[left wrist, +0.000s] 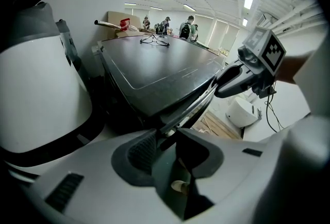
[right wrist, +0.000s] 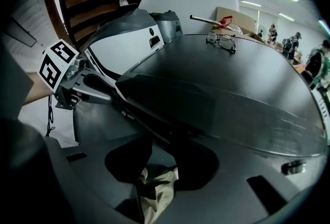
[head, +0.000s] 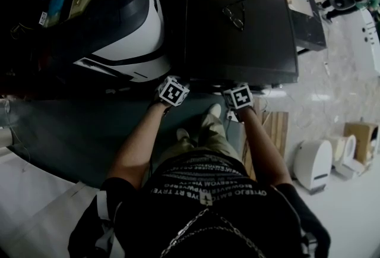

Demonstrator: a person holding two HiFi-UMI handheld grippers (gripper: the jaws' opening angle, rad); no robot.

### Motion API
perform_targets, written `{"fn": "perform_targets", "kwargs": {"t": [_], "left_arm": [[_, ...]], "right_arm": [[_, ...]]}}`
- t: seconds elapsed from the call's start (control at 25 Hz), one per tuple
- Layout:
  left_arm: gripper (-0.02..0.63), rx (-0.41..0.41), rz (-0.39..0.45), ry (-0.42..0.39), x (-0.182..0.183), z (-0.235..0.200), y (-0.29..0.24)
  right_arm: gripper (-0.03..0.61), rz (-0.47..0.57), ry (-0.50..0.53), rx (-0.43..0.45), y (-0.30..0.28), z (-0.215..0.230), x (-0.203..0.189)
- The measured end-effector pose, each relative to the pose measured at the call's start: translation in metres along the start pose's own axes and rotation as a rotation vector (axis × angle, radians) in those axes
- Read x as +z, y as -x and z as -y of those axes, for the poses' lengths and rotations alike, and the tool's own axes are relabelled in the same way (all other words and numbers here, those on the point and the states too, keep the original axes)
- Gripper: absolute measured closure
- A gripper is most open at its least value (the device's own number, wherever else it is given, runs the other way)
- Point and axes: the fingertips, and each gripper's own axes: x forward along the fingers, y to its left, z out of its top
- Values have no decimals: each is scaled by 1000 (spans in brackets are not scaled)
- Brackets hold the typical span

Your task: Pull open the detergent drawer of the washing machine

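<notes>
The left gripper [left wrist: 167, 136] has its jaws a modest way apart. The pale front lip [left wrist: 193, 101] of the washing machine [left wrist: 154, 70] runs right up to their tips. Whether they pinch it cannot be told. The right gripper [right wrist: 161, 141] also has its jaws apart, with nothing between them but the person's pale trousers [right wrist: 154, 181] far below. Its tips sit just under the same dark front edge of the machine.

The detergent drawer cannot be told apart from that front edge, just ahead of both grippers. Each gripper has the other beside it along the edge. Well beyond the jaws, a pair of glasses [right wrist: 223, 41] lies on the machine's flat dark lid. A white rounded machine [head: 127, 25] stands beside the left gripper, on its outer side.
</notes>
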Motion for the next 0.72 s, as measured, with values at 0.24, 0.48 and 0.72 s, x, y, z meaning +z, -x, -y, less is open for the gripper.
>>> {"fn": "perform_targets", "kwargs": {"t": [0.24,0.48,0.72], "left_arm": [[497,-6,-3,38,-7,4,2],[497,-20,-10,50,-15,12,5],[497,-23,-25,52,-27,22,9]], "right_arm": [[466,-5,15,-34,0,8,-6],[466,8,9,-35,0,3,-15],[466,-3,-50,65,12,-32,-23]]}}
